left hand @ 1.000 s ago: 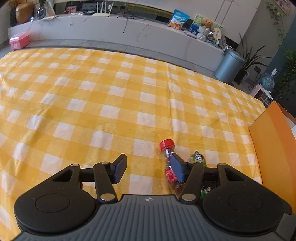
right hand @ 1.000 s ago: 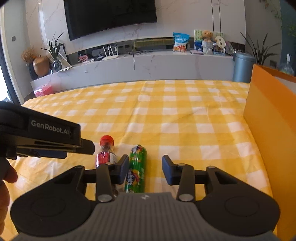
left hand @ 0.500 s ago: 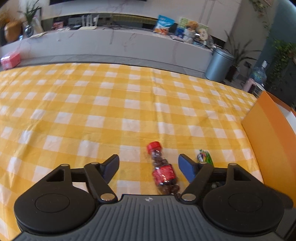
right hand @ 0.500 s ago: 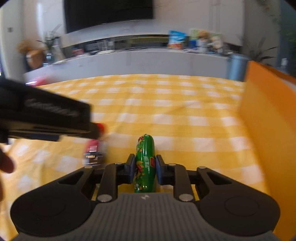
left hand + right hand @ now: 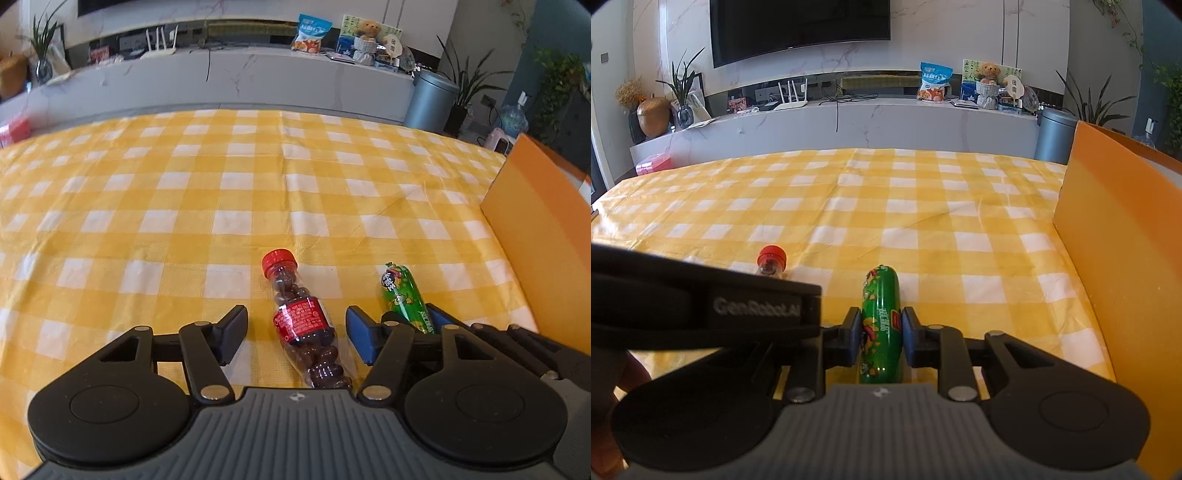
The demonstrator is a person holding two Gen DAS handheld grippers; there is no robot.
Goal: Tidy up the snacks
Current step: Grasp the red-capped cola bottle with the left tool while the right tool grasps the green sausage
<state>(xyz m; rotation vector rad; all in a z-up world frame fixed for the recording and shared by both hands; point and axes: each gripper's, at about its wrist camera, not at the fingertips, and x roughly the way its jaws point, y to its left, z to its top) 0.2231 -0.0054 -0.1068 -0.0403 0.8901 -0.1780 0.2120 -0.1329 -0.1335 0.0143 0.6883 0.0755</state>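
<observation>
My right tongs (image 5: 878, 334) pinch the soft green snack tube (image 5: 881, 325) mid-body. My left tongs (image 5: 295, 334), just been closing, stand spread around the hard, slippery bottle (image 5: 303, 321); I'd grab its label.

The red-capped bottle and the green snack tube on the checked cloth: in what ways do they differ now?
The red-capped bottle is clear, showing dark round sweets and a red label; the green snack tube is an opaque printed wrapper. The bottle lies free between the apart pads of the left gripper, whose jaws have just been closing; the tube is clamped in the right gripper. Both lie on their sides on the tablecloth, left of the orange box.
</observation>
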